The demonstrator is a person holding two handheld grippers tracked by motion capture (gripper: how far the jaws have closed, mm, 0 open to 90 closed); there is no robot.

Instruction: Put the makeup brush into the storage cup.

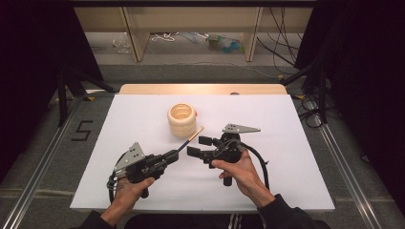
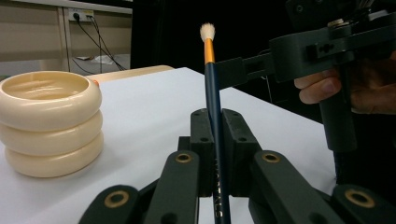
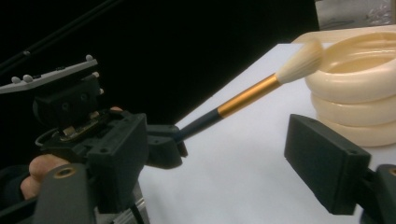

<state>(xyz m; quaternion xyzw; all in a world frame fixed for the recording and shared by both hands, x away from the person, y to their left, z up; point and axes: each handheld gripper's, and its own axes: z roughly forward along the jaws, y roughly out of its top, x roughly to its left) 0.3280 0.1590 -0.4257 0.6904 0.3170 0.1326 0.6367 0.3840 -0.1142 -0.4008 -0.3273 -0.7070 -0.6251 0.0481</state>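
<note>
Brush (image 2: 214, 116) sits clamped in left claw (image 1: 175, 153), bristles beside cream holder (image 1: 182, 120).

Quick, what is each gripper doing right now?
Left gripper: shut on the brush.
Right gripper: open, holding nothing.

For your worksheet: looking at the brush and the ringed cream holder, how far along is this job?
Done: the left gripper is shut on the brush, lifted off the table. In hand: its bristles point toward the cream holder, with the right gripper open close beside the brush. Left: nothing stands in the holder, so the brush probably still has to go in.
</note>
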